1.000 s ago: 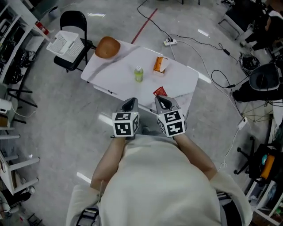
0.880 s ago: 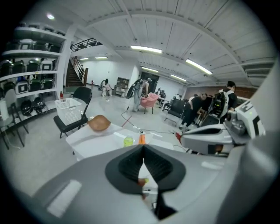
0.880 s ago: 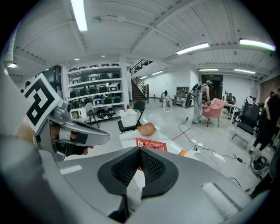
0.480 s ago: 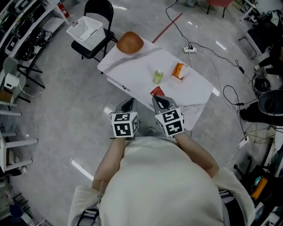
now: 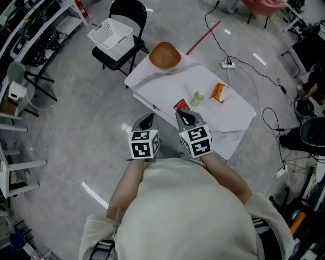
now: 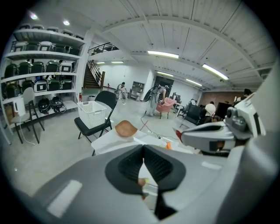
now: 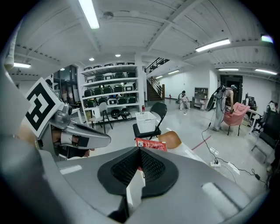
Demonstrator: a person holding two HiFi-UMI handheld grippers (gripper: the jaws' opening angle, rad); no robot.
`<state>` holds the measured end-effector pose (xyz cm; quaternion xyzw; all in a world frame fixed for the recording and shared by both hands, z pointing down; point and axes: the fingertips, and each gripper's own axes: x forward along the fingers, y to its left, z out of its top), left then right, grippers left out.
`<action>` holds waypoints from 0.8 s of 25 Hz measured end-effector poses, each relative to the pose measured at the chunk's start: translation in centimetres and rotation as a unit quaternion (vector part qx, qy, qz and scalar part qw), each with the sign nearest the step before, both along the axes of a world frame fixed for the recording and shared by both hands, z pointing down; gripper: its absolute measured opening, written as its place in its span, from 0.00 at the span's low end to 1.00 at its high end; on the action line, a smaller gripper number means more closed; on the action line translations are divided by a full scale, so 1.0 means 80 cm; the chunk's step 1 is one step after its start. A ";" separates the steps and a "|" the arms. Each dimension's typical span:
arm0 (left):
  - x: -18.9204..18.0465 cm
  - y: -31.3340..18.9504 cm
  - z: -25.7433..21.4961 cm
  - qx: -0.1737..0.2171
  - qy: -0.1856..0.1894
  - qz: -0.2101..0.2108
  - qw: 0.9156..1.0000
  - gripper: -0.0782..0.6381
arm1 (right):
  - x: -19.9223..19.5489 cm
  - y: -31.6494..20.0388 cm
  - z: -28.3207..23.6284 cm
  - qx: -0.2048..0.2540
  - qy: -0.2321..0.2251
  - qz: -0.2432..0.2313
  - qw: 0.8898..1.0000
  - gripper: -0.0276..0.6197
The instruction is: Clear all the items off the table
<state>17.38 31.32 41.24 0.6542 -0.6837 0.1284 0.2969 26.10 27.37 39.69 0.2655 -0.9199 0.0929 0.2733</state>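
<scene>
A white table (image 5: 167, 84) stands ahead of me on the grey floor. On it are a brown bowl (image 5: 164, 55) at the far corner, a green bottle (image 5: 197, 98), an orange packet (image 5: 218, 93) and a red packet (image 5: 181, 105) near the front edge. My left gripper (image 5: 147, 120) and right gripper (image 5: 186, 117) hang side by side, short of the table, both shut with nothing in them. The right gripper view shows the red packet (image 7: 151, 144) and the bowl (image 7: 171, 139) just past the shut jaws. In the left gripper view the bowl (image 6: 126, 128) lies beyond the jaws.
A white basket (image 5: 111, 33) rests on a black folding chair (image 5: 128, 12) beside the table's far left corner. Cables and a power strip (image 5: 227, 64) trail over the floor to the right. Shelving (image 5: 20, 30) lines the left side, and a white chair (image 5: 20, 86) stands near it.
The table, chair and basket have slid to the right and nearer in the head view as I walk. Both grippers stay shut and side by side.
</scene>
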 end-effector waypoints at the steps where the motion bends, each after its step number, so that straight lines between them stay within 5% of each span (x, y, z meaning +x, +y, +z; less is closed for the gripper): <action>1: -0.011 -0.004 -0.001 0.000 0.001 -0.002 1.000 0.12 | -0.010 -0.004 -0.002 0.001 0.000 -0.001 1.000 0.05; 20: -0.208 -0.077 -0.016 0.004 0.005 -0.002 1.000 0.12 | -0.204 -0.067 -0.008 -0.008 0.001 -0.008 1.000 0.05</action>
